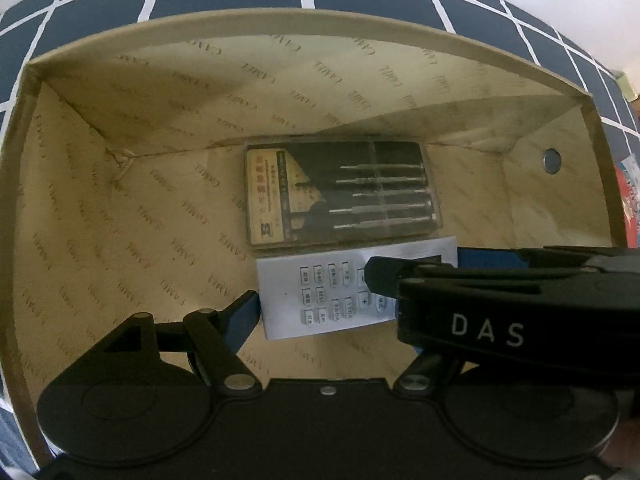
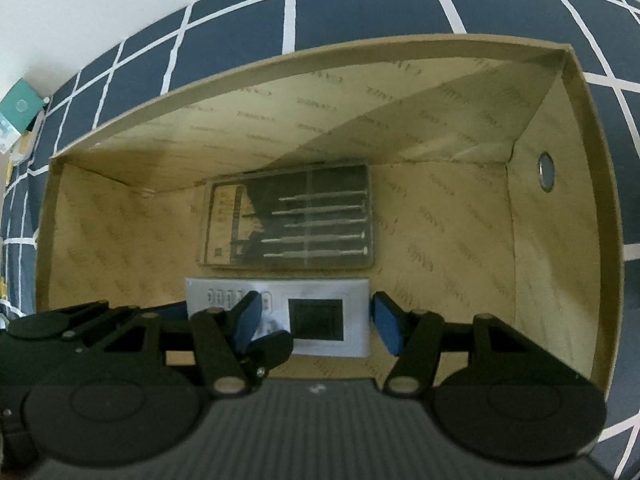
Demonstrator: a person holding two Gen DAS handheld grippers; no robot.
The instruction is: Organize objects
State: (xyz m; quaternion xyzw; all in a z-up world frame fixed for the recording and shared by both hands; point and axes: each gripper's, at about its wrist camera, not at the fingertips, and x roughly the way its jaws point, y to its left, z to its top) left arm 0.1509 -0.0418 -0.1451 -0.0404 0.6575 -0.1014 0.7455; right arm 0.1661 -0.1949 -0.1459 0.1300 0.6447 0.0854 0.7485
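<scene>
Resting flat on the floor of an open tan cardboard box lined with brand-printed paper, a flat silver-white remote control with small grey buttons and a dark rectangular screen lies lengthwise, held between both tools. Just beyond it, toward the far wall, sits a clear plastic case of small metal screwdrivers with a yellow label card; the two lie side by side, nearly touching.

From the left wrist view, the left gripper, black with blue pads, straddles the button end of the remote. Its left pad sits against the remote's edge, while its other pad is hidden behind the black body of the right tool, which crosses the picture and bears white letters "DAS". Whether this pair actually presses the remote I cannot tell.

In the right wrist view, the right gripper has its blue pads set against the screen end of the remote control, one on each side, clamped on it. The left tool's black linkage overlaps at lower left.

A round metal-ringed hole pierces the box's right wall. The box stands on a navy cloth with a white grid pattern. A small teal box lies off at the cloth's far left edge.
</scene>
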